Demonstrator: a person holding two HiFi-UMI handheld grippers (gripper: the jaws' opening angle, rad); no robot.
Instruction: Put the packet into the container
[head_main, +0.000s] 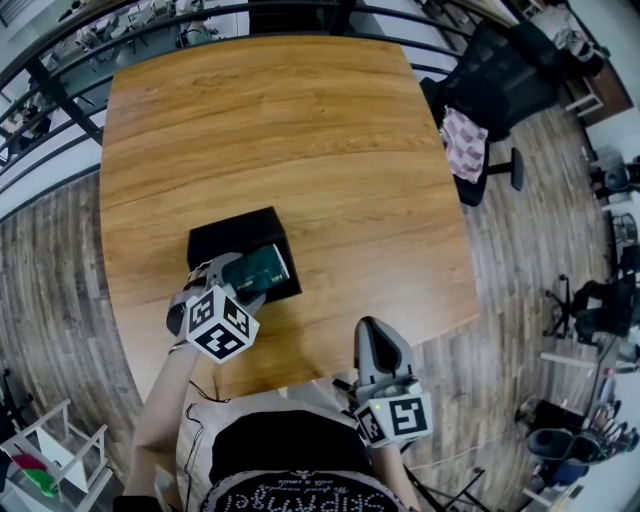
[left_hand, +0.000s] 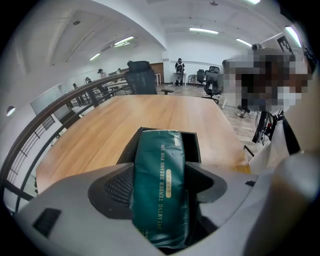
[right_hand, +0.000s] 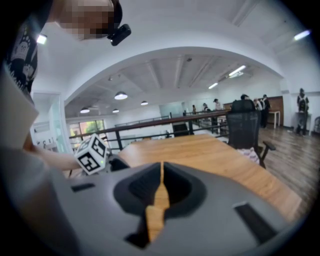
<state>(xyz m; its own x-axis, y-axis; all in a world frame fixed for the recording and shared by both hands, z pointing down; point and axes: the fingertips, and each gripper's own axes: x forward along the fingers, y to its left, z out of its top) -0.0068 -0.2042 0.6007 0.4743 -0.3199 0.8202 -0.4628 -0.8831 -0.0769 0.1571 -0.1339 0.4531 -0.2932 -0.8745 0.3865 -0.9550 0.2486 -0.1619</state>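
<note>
A dark green packet (left_hand: 161, 187) with pale lettering is clamped between the jaws of my left gripper (left_hand: 160, 192), and its far end reaches over the near rim of the black open container (left_hand: 192, 145). In the head view the packet (head_main: 258, 270) lies over the near right part of the container (head_main: 232, 238), with the left gripper (head_main: 232, 285) at the box's near edge. My right gripper (head_main: 374, 345) is shut and holds nothing, hovering near the table's front edge, to the right of the box. Its jaws (right_hand: 161, 190) meet with only a thin slit between them.
The wooden table (head_main: 300, 130) stretches far beyond the box. A black office chair (head_main: 505, 80) with a patterned cloth (head_main: 463, 143) stands at the table's right side. A dark railing (head_main: 60, 90) runs behind the table on the left. My body is close to the near edge.
</note>
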